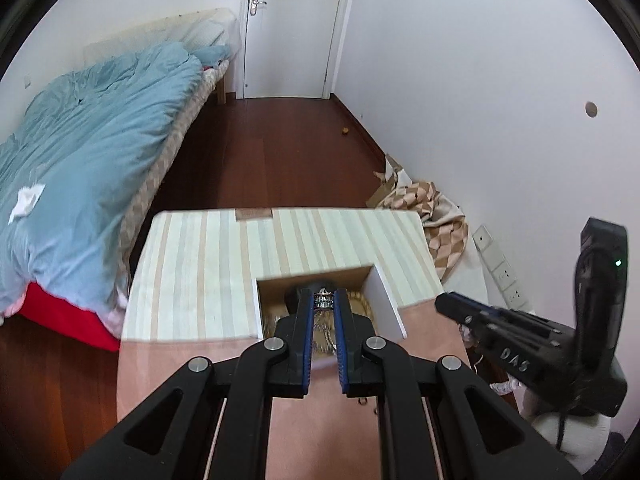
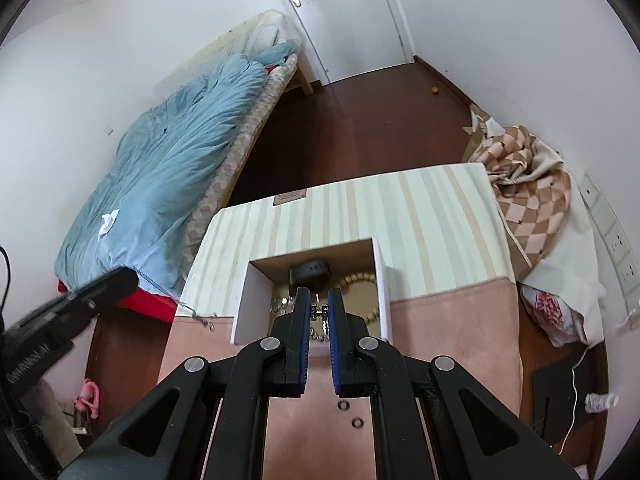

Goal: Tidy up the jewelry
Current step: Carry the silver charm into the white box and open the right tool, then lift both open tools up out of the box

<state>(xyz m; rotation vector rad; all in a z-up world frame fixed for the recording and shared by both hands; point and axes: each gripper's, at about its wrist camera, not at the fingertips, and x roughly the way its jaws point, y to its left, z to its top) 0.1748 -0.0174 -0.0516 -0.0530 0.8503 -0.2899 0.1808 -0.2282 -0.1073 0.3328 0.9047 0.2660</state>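
Nearest my lens on the left: left gripper [image 1: 325,300], pads drawn in on a small silver ring [image 1: 324,301] with stones, pinched crosswise at the fingertips. It hangs directly over the open compartment [image 1: 316,280] cut into the striped box [image 1: 200,264].

Right gripper [image 2: 319,312]: pads close together on a tiny metal piece [image 2: 319,313], likely an earring or stud, its short axis running pad to pad. It too sits above the same compartment, so both tools share one opening; the left one looks to reach deeper toward the back wall.

Compartment contents: gold bead bracelet [image 2: 360,280], black band [image 2: 310,270] at the rear, sparkly chain [image 2: 282,304] at the left side.

Loose items: two small rings [image 2: 349,414] on the pink suede pad [image 2: 448,320], behind the right gripper's tips.

My judgement: each piece drops straight down; the worry is crowding between the two tools.

Room: bed with blue duvet [image 1: 88,132] to the left, dark wood floor [image 1: 272,152], white door [image 1: 292,28], checked blanket [image 2: 532,184] heaped by the wall.
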